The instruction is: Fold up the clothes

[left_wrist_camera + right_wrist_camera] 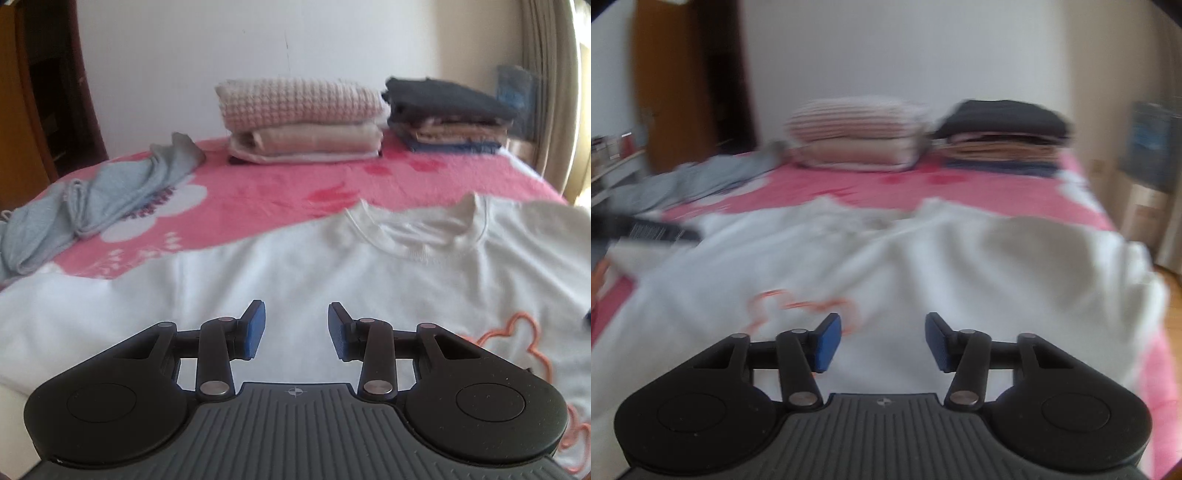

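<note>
Two folded stacks [301, 122] [447, 118] stood done; white shirt [295, 266] lay flat, unfolded; grey garment [99, 199] waited. Left claw [296, 330], right claw [882, 341]: part-open, empty.

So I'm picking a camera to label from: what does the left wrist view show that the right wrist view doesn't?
Left only: the white shirt's collar, sharply. Right only: the shirt's right edge, the wood floor and the other tool as a dark blur at left. Both: the shirt with its orange print, the grey garment, two folded stacks, and each view's own tool open.
</note>
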